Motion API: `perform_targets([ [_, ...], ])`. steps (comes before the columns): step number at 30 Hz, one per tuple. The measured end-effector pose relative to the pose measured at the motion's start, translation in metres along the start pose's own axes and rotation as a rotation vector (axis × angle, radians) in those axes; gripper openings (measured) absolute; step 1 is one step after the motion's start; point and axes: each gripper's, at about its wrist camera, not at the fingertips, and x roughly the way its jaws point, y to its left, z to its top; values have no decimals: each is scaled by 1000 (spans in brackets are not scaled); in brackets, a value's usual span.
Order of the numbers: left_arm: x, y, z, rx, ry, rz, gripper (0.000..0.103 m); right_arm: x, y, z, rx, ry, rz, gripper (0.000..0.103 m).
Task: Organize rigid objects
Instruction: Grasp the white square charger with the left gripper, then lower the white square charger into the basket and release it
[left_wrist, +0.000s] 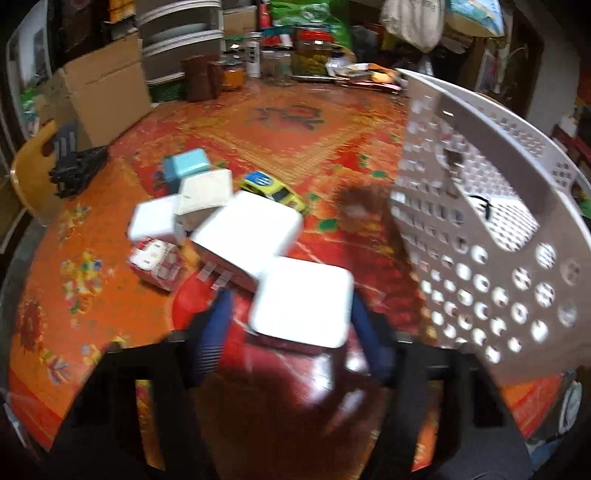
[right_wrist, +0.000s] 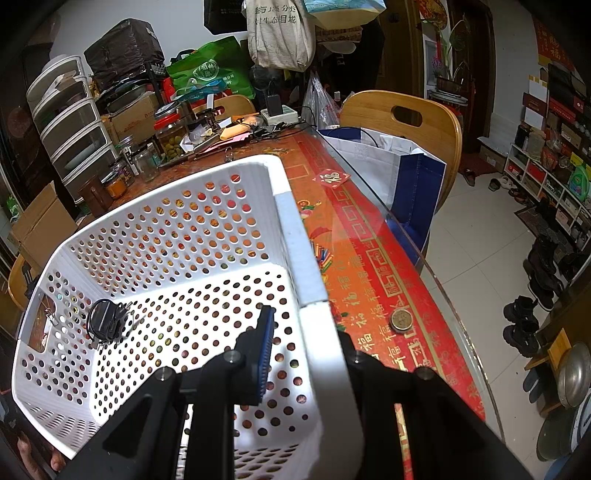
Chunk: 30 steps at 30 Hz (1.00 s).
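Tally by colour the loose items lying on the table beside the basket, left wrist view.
White boxes: 4
Light blue box: 1
Yellow toy car: 1
Red-and-white packet: 1
Total: 7

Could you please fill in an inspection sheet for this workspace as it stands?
Surface: table under an orange-red patterned cover with a glass top.
Job's things: white boxes, a blue box and a toy car lie clustered beside the white basket; a black adapter lies inside it.
Clutter: jars and a cardboard box at the far edge; a coin.
Grippers: left gripper has a white box between its fingers; right gripper is shut on the basket's rim.
Cables: the adapter's own cord.
Surroundings: wooden chair, shelves, shoes on the floor.
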Motion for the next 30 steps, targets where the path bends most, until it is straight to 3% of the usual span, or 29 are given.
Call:
perform_targets([
  [7,-12,13,-11,-16,-31,-42,44,0,1,0,0,-2,1,20],
  [15,-45,31,-12,2,-138,51,43,0,2,2,0,-5,6,21],
  [20,-56,41,-7,-6,-163,65,43,0,2,1,-1,-5,8,21],
  [30,-98,23,27,73,-276,135,43,1,2,1,-2,-6,13,22],
])
